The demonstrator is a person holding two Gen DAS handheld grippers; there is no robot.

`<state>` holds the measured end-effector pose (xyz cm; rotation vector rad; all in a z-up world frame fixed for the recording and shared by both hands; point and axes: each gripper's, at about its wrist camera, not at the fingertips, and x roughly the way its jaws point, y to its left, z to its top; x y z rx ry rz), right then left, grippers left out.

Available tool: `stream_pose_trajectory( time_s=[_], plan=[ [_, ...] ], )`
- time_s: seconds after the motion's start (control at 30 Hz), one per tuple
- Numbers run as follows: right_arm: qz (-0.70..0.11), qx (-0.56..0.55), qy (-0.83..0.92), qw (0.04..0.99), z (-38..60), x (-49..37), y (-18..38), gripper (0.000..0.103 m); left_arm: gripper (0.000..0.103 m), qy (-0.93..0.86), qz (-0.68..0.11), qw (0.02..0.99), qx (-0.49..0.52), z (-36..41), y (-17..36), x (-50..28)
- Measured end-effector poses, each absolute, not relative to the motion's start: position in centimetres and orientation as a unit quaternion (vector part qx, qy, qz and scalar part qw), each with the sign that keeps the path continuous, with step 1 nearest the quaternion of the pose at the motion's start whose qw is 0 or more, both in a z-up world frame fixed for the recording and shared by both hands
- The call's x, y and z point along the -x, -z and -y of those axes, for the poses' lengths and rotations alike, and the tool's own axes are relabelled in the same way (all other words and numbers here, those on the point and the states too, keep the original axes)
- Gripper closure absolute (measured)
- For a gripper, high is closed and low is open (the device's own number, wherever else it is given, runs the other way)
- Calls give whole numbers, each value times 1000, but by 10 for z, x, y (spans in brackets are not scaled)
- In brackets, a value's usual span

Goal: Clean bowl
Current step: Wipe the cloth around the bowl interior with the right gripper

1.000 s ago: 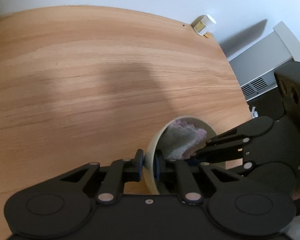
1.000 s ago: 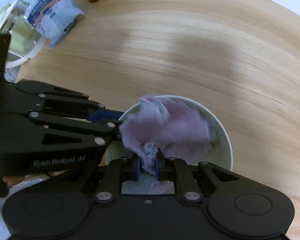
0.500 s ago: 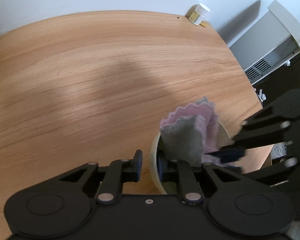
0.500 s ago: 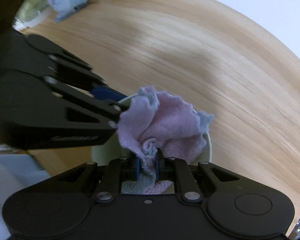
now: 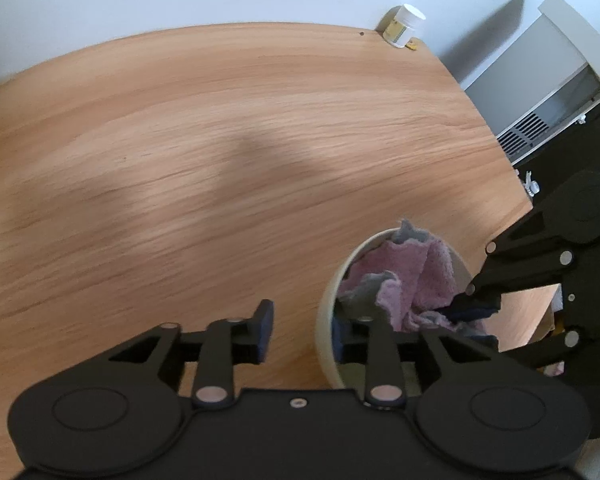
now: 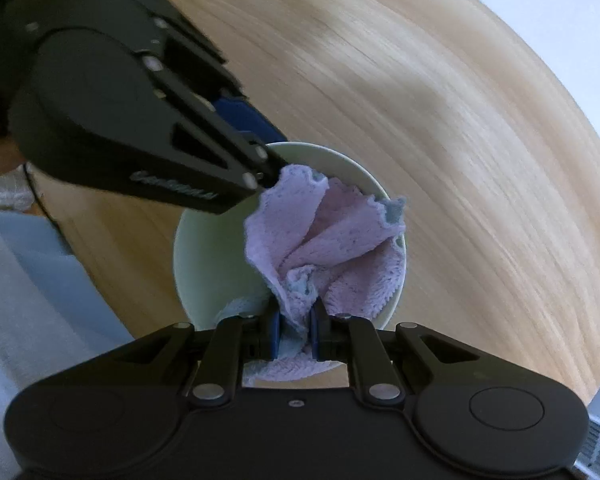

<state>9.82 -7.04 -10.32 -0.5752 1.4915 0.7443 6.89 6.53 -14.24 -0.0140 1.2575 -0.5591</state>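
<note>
Pointing steeply down at the wooden table, the left gripper straddles the near wall of the cream bowl: one finger outside, the other inside. Its jaws have just been opening, and the outer pad now stands clear of the rim, so the bowl is released. The bowl sits near the table's right edge in the left wrist view, with a pink cloth bunched inside it. The right gripper aims almost straight down into the bowl, its fingers clenched on a fold of the cloth, which fans up above the rim. A small white-capped jar stands at the table's far corner by the wall.
</note>
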Motion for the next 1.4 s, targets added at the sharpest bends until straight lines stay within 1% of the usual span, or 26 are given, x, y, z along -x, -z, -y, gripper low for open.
stream_pose_trajectory(
  time_s=[0.03, 0.07, 0.1, 0.17, 0.33, 0.53, 0.6, 0.67, 0.77, 0.97, 1.17, 1.27, 1.4],
  plan=[
    [-649, 256, -326, 638, 69, -98, 106, 88, 73, 260, -580, 772, 7, -65, 142, -69],
    [-647, 257, -325, 640, 68, -97, 108, 88, 77, 262, -581, 770, 9, -64, 142, -68],
    [-644, 256, -322, 644, 67, -97, 111, 88, 87, 264, -582, 769, 10, -64, 142, -68],
    [-636, 262, -318, 653, 64, -96, 115, 89, 93, 271, -588, 762, 13, -62, 142, -68],
    [-608, 282, -293, 682, 56, -92, 112, 88, 93, 280, -588, 759, 11, -61, 140, -68],
    [-577, 310, -281, 701, 62, -91, 79, 88, 93, 285, -580, 763, 10, -64, 140, -69],
    [-568, 326, -277, 703, 62, -89, 73, 89, 91, 290, -581, 761, 10, -64, 140, -70],
    [-563, 334, -276, 704, 61, -90, 74, 89, 89, 304, -578, 758, 5, -64, 140, -69],
    [-559, 340, -275, 704, 60, -92, 82, 90, 88, 308, -576, 757, 6, -63, 140, -68],
    [-573, 325, -277, 699, 56, -95, 99, 91, 86, 316, -576, 754, 25, -67, 145, -66],
    [-581, 302, -280, 701, 56, -104, 120, 89, 84, 319, -566, 760, 13, -66, 144, -61],
    [-568, 287, -296, 712, 65, -100, 106, 89, 85, 321, -563, 761, 25, -71, 144, -63],
    [-562, 199, -316, 738, 87, -102, 74, 89, 85, 328, -558, 762, 20, -74, 143, -60]
  ],
)
